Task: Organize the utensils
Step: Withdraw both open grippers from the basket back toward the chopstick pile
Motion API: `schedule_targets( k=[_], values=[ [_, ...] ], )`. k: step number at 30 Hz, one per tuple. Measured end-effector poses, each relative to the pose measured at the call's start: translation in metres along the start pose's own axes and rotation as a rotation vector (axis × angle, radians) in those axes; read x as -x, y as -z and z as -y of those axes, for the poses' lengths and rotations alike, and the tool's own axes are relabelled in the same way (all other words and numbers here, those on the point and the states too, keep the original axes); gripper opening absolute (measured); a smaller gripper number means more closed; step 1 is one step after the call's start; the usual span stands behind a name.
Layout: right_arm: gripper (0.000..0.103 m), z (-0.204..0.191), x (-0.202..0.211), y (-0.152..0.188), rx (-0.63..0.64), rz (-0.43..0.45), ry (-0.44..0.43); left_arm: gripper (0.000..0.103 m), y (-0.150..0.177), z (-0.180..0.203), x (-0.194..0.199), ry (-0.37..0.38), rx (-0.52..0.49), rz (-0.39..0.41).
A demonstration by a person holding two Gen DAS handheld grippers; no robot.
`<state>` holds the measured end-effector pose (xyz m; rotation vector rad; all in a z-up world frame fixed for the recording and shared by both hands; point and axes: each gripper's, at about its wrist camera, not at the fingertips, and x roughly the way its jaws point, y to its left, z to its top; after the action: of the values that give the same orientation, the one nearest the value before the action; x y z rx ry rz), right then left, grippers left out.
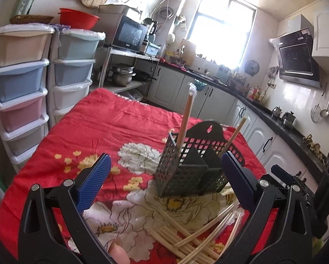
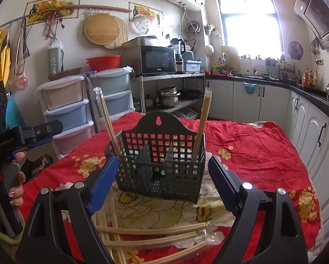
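Note:
A dark green perforated utensil holder (image 2: 162, 167) with three compartments stands on the red flowered cloth; it also shows in the left wrist view (image 1: 193, 169). One wrapped pair of chopsticks (image 2: 108, 121) stands in its left compartment and another (image 2: 203, 121) in its right one. Several loose wrapped chopsticks (image 2: 151, 237) lie on the cloth in front of the holder, also visible in the left wrist view (image 1: 193, 233). My right gripper (image 2: 162, 187) is open and empty, just in front of the holder. My left gripper (image 1: 164, 180) is open and empty, above the loose chopsticks.
The table with the red cloth (image 2: 263, 154) stands in a kitchen. Stacked plastic drawers (image 1: 21, 83) stand to the left, a shelf with a microwave (image 2: 158, 61) behind, and white cabinets (image 2: 307, 127) with a dark counter on the right.

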<state>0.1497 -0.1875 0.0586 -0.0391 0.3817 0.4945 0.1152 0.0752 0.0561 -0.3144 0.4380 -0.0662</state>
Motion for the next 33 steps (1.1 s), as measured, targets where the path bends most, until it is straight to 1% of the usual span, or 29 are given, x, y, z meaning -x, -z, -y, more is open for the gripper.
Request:
schedule_targets(
  k=[14, 20, 26, 33],
  values=[
    [0.081, -0.007, 0.000, 0.021, 0.017, -0.080, -0.003, 0.092, 0.029, -0.007, -0.013, -0.023, -0.002, -0.093],
    [0.081, -0.005, -0.001, 0.032, 0.007, -0.125, 0.004, 0.092, 0.042, -0.009, -0.019, -0.014, 0.004, -0.144],
    [0.081, 0.008, -0.004, 0.047, -0.046, -0.190, 0.030, 0.092, 0.057, -0.012, -0.026, -0.008, 0.010, -0.203],
    [0.081, 0.023, -0.005, 0.061, -0.101, -0.249, 0.046, 0.092, 0.067, -0.021, -0.034, 0.003, 0.049, -0.263]
  ],
)
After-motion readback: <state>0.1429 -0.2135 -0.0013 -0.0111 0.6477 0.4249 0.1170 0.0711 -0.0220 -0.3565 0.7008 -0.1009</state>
